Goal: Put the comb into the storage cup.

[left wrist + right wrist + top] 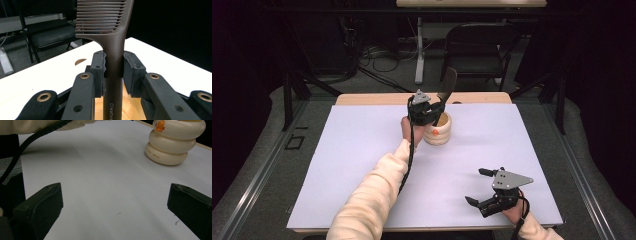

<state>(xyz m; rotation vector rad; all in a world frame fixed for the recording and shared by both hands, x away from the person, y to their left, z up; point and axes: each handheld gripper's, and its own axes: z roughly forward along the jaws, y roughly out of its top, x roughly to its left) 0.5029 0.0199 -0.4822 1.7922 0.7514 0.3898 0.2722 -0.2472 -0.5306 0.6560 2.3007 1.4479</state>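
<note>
A dark brown comb [113,37] stands upright with its teeth on top; my left gripper [114,67] is shut on its handle. In the high view the left gripper [432,111] holds the comb [448,84] over the mouth of a cream ribbed cup [438,131] with an orange duck bill on its side. The comb's lower end reaches down into the cup. My right gripper [478,186] rests open near the table's front right, nothing between its jaws. In the right gripper view the right gripper [115,202] faces the cup [172,142] across bare white table.
A white sheet [362,150] covers the table, with a wooden edge and a round hole [456,103] at the back. Behind the table stand a black folding chair [477,47] and a desk leg with cables on the floor. A cream sleeve [372,195] lies across the table's middle.
</note>
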